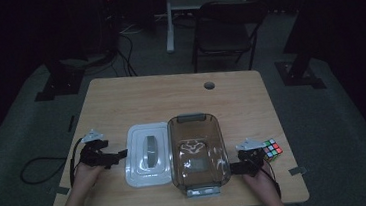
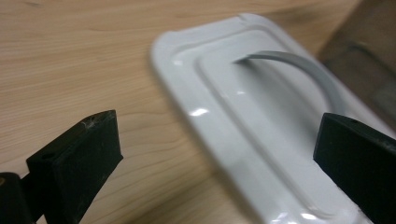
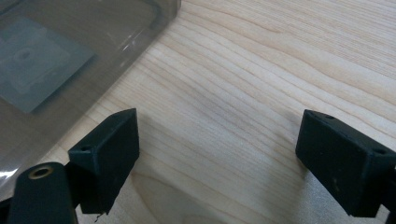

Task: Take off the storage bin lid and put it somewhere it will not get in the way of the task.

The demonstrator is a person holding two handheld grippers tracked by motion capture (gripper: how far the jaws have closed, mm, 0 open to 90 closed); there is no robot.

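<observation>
Your left tool point(image 1: 121, 154) is released, its jaws wide apart just left of the white lid point(image 1: 148, 154), which lies flat on the desk point(image 1: 145, 93) against the smoky container point(image 1: 197, 154). Your right tool point(image 1: 234, 168) is released too, beside that container's right wall.

Glossy white plastic lid point(image 2: 243, 121), smoky translucent plastic container point(image 1: 197, 152), matt pale wood-grain table point(image 3: 261, 84).
</observation>
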